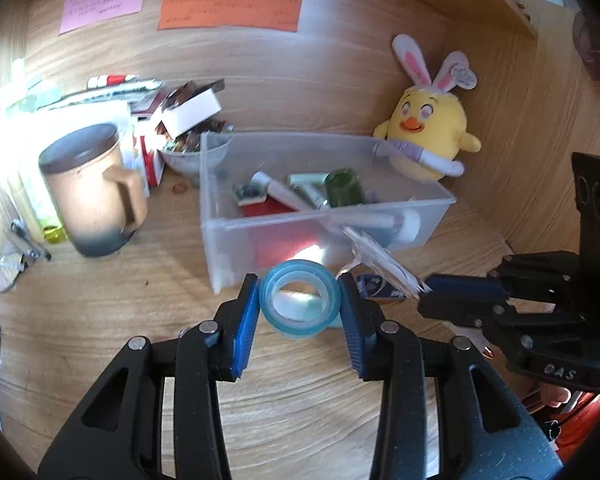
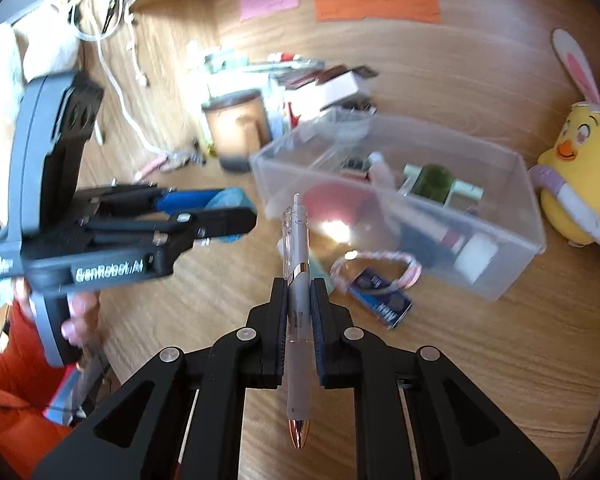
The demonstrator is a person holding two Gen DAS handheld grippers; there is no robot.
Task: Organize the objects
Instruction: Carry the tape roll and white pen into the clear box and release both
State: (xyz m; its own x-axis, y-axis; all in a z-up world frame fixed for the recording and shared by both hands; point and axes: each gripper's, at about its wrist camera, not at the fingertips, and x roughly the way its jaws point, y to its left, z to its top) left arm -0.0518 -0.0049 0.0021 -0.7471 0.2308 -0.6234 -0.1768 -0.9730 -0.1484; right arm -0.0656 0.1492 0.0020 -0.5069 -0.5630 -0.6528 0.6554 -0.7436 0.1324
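My left gripper [image 1: 300, 300] is shut on a light blue roll of tape [image 1: 300, 274], held on edge just above the wooden desk and in front of a clear plastic box [image 1: 328, 236]. My right gripper [image 2: 299, 292] is shut on a grey pen [image 2: 298, 240] with a rose-gold tip, which lies along the fingers and points toward the box [image 2: 480, 268]. From the right wrist view the left gripper [image 2: 240, 216] shows at the left with the tape [image 2: 228, 198] between its blue pads. The left wrist view catches the right gripper [image 1: 426, 292] at the right. The box holds several small items.
A tan mug [image 1: 92, 196] with a dark lid and a pile of small boxes stand at the back left. A yellow plush chick [image 1: 432, 128] sits behind the box on the right. A small blue packet [image 2: 384, 300] and a pink braided loop [image 2: 376, 260] lie before the box.
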